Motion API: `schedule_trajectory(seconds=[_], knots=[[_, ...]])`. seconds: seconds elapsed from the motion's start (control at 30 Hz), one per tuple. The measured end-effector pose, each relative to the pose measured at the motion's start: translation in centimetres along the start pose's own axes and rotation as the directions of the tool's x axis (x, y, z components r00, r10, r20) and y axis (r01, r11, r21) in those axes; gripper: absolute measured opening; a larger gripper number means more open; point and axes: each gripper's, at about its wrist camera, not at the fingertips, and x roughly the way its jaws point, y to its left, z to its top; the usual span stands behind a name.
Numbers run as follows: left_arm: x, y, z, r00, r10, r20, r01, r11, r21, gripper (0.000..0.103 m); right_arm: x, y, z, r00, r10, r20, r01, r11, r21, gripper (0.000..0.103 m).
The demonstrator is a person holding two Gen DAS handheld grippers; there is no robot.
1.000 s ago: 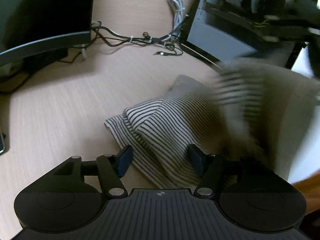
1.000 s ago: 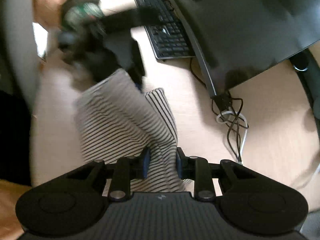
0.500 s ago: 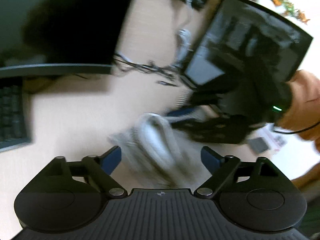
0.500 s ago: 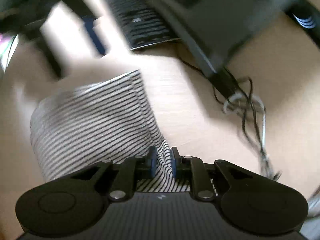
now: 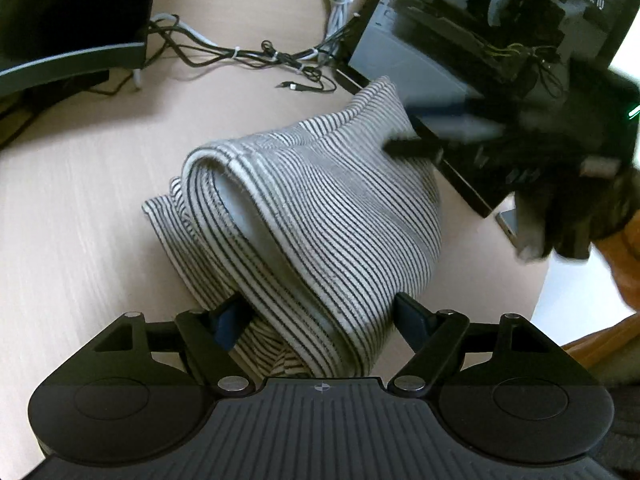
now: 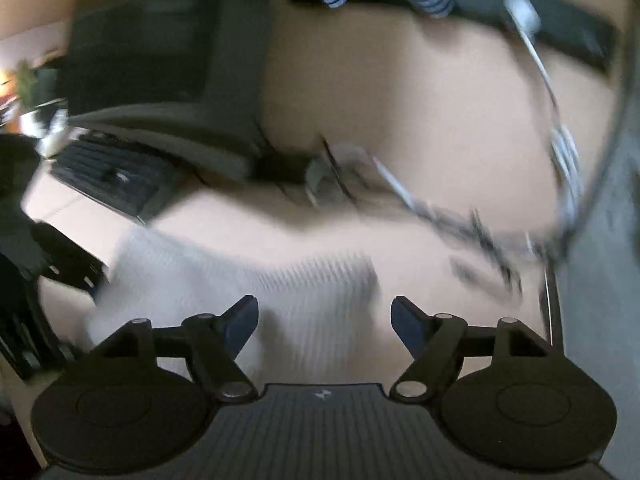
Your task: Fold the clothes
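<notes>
A black-and-white striped garment (image 5: 320, 200) lies folded over into a thick bundle on the pale wooden desk (image 5: 80, 220). My left gripper (image 5: 320, 316) straddles its near end. The jaws are closing with the fold between them, and the pads do not visibly pinch it. My right gripper (image 5: 432, 128) shows blurred at the garment's far corner in the left wrist view. In its own blurred view the right gripper (image 6: 324, 316) has its jaws opening wide over the striped garment (image 6: 248, 280), gripping nothing.
A curved monitor (image 5: 72, 12) stands at the back left, with tangled cables (image 5: 248, 56) behind the garment. An open computer case (image 5: 480, 40) stands at the back right. A keyboard (image 6: 108, 176) lies to the left. The desk's rounded edge (image 5: 540, 280) runs close on the right.
The right gripper, shut on the striped cloth before, has let go, rolled and swung right. The left gripper spread wide, then narrowed around the fold. The garment now lies doubled over.
</notes>
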Motion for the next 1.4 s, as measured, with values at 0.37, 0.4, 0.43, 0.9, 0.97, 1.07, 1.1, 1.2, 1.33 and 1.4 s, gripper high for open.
schedule_trajectory(seconds=[0.37, 0.4, 0.43, 0.9, 0.97, 1.07, 1.1, 1.2, 1.33, 1.4], knots=[[-1.3, 3.7, 1.6, 0.978, -0.202, 0.054, 0.209, 0.938, -0.278, 0.038, 1.5, -1.2, 2.2, 0.989, 0.107, 0.099, -0.120, 0.984, 0.129, 0.018], [-0.9, 4.0, 1.6, 0.980, -0.192, 0.042, 0.196, 0.937, -0.290, 0.038, 2.6, -1.7, 2.4, 0.990, 0.102, 0.099, -0.115, 0.984, 0.138, 0.018], [-0.3, 4.1, 1.6, 0.983, -0.182, 0.024, 0.181, 0.938, -0.296, 0.038, 3.9, -2.0, 2.5, 0.991, 0.099, 0.088, -0.111, 0.984, 0.141, 0.019], [-5.6, 1.8, 6.8, 0.982, 0.067, 0.175, -0.061, 0.997, -0.041, 0.086, 9.6, -1.2, 2.5, 1.000, 0.022, -0.005, -0.022, 0.998, 0.066, 0.028], [-3.5, 1.7, 7.6, 0.988, 0.065, 0.141, -0.063, 0.998, -0.020, 0.086, 9.3, -1.4, 2.7, 1.000, 0.017, -0.002, -0.017, 0.997, 0.076, 0.030], [0.2, 3.1, 8.0, 0.989, 0.132, 0.063, -0.131, 0.991, -0.027, 0.078, 7.5, -2.1, 3.0, 1.000, -0.004, 0.025, 0.001, 0.991, 0.131, 0.047], [0.9, 3.9, 7.8, 0.990, 0.133, 0.048, -0.131, 0.990, -0.046, 0.081, 6.4, -2.5, 2.8, 0.999, -0.012, 0.038, 0.006, 0.986, 0.164, 0.055], [2.2, 5.8, 7.2, 0.995, 0.097, 0.025, -0.093, 0.989, -0.112, 0.086, 3.4, -3.8, 2.0, 0.997, -0.035, 0.070, 0.015, 0.965, 0.261, 0.065], [2.8, 6.8, 6.4, 0.999, 0.036, 0.021, -0.032, 0.983, -0.181, 0.086, 1.7, -5.6, -1.1, 1.000, 0.005, 0.027, -0.017, 0.901, 0.434, 0.062], [3.1, 6.4, 6.3, 0.999, 0.025, 0.020, -0.020, 0.981, -0.193, 0.085, 1.8, -6.3, -2.7, 0.998, 0.060, -0.005, -0.048, 0.843, 0.535, 0.040]])
